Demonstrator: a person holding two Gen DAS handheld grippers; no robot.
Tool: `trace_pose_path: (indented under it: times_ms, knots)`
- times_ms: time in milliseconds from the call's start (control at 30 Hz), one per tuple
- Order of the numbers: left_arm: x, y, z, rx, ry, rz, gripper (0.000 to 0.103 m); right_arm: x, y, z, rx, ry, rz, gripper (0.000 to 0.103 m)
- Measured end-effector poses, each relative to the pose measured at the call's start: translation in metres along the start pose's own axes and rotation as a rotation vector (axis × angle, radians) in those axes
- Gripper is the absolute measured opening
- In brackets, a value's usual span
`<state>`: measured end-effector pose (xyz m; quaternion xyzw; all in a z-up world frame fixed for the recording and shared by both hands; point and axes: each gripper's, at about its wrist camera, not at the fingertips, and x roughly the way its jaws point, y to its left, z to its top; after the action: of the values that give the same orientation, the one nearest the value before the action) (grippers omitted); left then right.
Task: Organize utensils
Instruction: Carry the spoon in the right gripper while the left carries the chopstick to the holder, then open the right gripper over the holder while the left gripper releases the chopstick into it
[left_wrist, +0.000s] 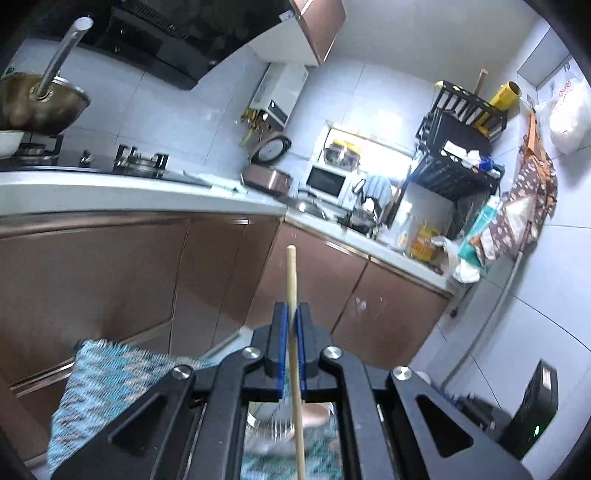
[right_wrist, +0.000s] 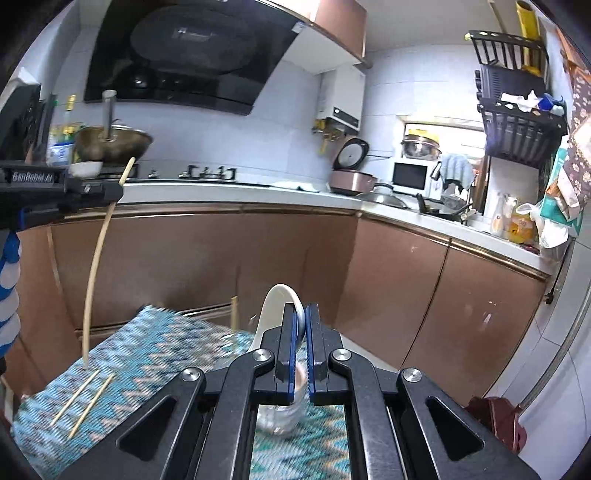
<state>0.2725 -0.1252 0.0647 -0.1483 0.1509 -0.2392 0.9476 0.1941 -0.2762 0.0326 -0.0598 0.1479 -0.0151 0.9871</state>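
In the left wrist view, the left gripper has its blue-padded jaws clamped on a slim pale wooden chopstick, which stands upright above a clear glass jar, blurred and half hidden behind the gripper frame, on the teal zigzag woven mat. In the right wrist view, the right gripper has its jaws pressed together on the handle of a white ceramic soup spoon, bowl raised, directly above the same jar. Two more chopsticks lie side by side on the mat, well apart from the jar. The step in hand looks like loading utensils into the jar. Next, each held piece seems to need lowering straight into the jar mouth, one at a time so the grippers do not collide, before the jaws part.
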Motion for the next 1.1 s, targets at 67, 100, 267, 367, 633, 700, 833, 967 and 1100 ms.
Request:
trace_pose_path:
  times_ms: [67,100,267,367,633,700,833,967,1100]
  knots:
    - [0.022,-0.007,-0.003,0.014,-0.031,0.024,0.004,0.019,-0.002,-0.003,0.004,-0.003,-0.008,0.004]
    - [0.030,-0.008,-0.005,0.019,-0.037,0.032,0.004,0.026,-0.002,-0.005,0.004,-0.003,-0.011,0.004]
    - [0.087,-0.014,-0.026,0.045,-0.046,0.099,0.004,0.067,-0.006,-0.022,0.004,0.020,-0.032,0.004]
    - [0.109,-0.012,-0.041,0.074,-0.063,0.131,0.004,0.084,-0.005,-0.033,-0.004,0.027,-0.043,0.004]
    - [0.140,-0.001,-0.078,0.081,-0.064,0.171,0.005,0.112,0.002,-0.051,-0.039,0.029,-0.051,0.004]
    - [0.145,-0.001,-0.087,0.092,-0.065,0.185,0.005,0.115,0.006,-0.056,-0.044,0.030,-0.051,0.005]
    - [0.150,0.006,-0.106,0.102,-0.063,0.215,0.005,0.120,0.013,-0.067,-0.049,0.042,-0.045,0.005]
    - [0.149,0.015,-0.118,0.087,-0.037,0.243,0.006,0.119,0.016,-0.073,-0.044,0.048,-0.033,0.005]
    - [0.137,0.017,-0.116,0.112,-0.013,0.245,0.012,0.110,0.015,-0.075,-0.032,0.046,-0.032,0.022]
